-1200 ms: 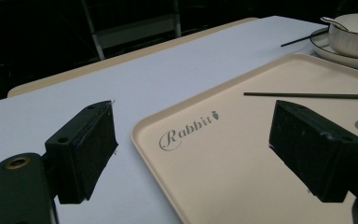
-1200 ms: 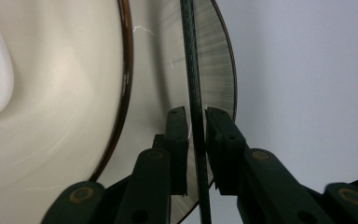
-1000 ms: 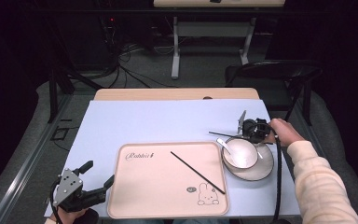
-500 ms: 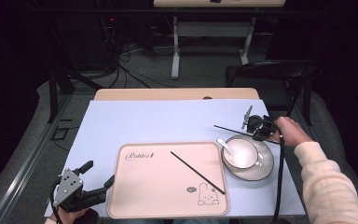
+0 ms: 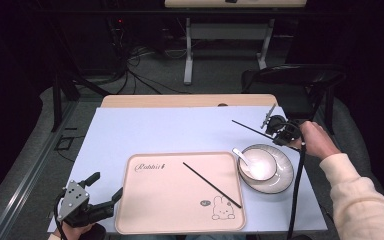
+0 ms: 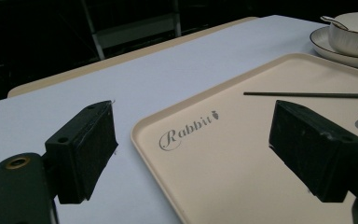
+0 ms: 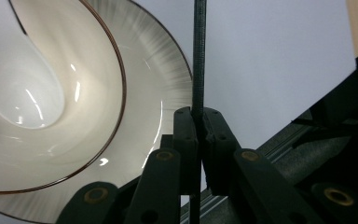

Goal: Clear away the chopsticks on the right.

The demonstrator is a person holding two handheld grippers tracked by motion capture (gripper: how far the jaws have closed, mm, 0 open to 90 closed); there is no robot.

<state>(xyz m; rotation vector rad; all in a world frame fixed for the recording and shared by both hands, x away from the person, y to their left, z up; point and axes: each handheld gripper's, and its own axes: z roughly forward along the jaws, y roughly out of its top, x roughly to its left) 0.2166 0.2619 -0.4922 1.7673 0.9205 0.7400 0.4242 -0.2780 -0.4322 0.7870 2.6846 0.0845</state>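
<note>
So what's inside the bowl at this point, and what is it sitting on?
A white spoon lies in the bowl, its handle leaning over the rim. The bowl sits on a dark-rimmed plate. The plate's centre is covered by the bowl, so anything there can't be seen.

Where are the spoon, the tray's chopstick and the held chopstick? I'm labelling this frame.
spoon (image 5: 241, 155): high view, its handle.
chopstick on the tray (image 5: 211, 184): high view, mid-shaft.
held chopstick (image 7: 198, 56): right gripper view, shaft above the jaws.

Rig appearance: two black handheld grippers.
Left gripper (image 5: 103, 186) carries grey triangular plate; right gripper (image 5: 275, 123) trails black cable; cream sleeve (image 5: 362, 200).
</note>
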